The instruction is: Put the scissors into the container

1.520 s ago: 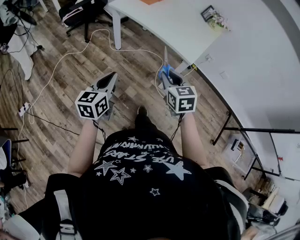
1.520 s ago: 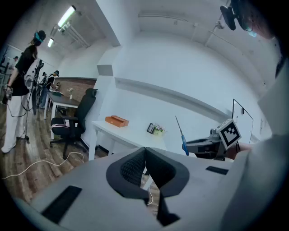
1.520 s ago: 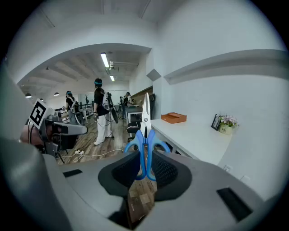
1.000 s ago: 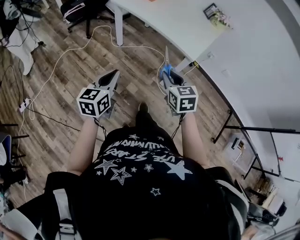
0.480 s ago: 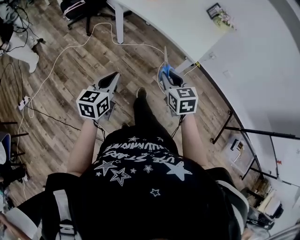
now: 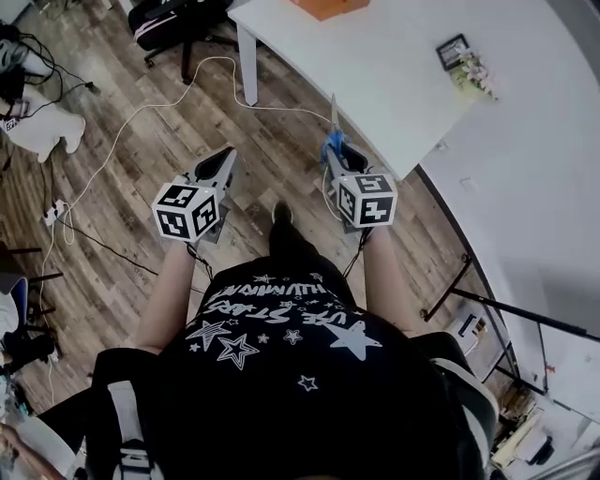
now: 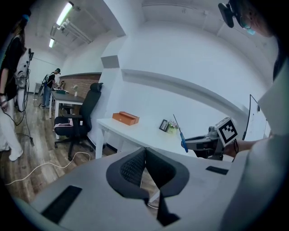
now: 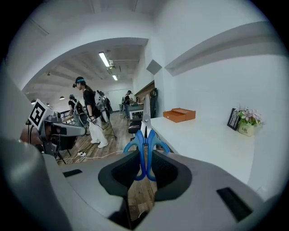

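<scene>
Blue-handled scissors (image 6: pixel 330 139) stand upright in my right gripper (image 6: pixel 335 152), which is shut on their handles, blades pointing away from me toward the white table (image 6: pixel 394 84). In the right gripper view the blue scissors (image 8: pixel 145 149) sit between the pads of the right gripper (image 8: pixel 145 158), with the steel blades rising above. My left gripper (image 6: pixel 226 155) is held level beside it over the wooden floor, its jaws pressed together with nothing between them. In its own view the left gripper (image 7: pixel 145 153) is empty. An orange box (image 6: pixel 328 7) lies at the table's far end.
A framed picture (image 6: pixel 453 49) and a small flower pot (image 6: pixel 476 69) stand near the wall on the table. A black office chair (image 6: pixel 173 21) and white cables (image 6: pixel 141 112) are on the floor to the left. People (image 8: pixel 90 113) stand further off in the room.
The person has stepped closer to the white table, which now fills more of the head view. Both grippers keep their pose, the right still holding the scissors.
</scene>
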Available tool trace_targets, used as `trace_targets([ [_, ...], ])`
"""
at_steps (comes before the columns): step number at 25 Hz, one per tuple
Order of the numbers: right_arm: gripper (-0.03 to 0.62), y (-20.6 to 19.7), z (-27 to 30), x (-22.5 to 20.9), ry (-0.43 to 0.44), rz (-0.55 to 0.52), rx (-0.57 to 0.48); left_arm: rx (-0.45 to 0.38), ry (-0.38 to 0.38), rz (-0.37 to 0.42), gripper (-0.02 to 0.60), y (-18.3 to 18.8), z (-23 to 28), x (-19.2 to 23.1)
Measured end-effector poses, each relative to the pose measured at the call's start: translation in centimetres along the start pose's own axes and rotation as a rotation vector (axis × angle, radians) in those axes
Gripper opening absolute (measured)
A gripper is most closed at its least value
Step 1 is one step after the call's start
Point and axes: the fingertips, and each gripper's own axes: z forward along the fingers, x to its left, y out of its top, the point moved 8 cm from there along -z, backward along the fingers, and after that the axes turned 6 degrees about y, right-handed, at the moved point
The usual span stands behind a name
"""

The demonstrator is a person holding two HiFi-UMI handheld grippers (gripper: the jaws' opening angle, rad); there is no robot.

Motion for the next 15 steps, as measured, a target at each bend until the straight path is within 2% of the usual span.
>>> trace_targets([
  [7,0.101,6.5,6.7,-8.9,0.037,0.008,-0.026,-0.019,0.038,-0.015,0.020,6.4,9.7,1.8],
  [15,0.101,10.2,10.9,-16.8,0.050,0.016,-0.033,-0.025,0.048,-0.020,0.020,10.8,18.2,2.0],
])
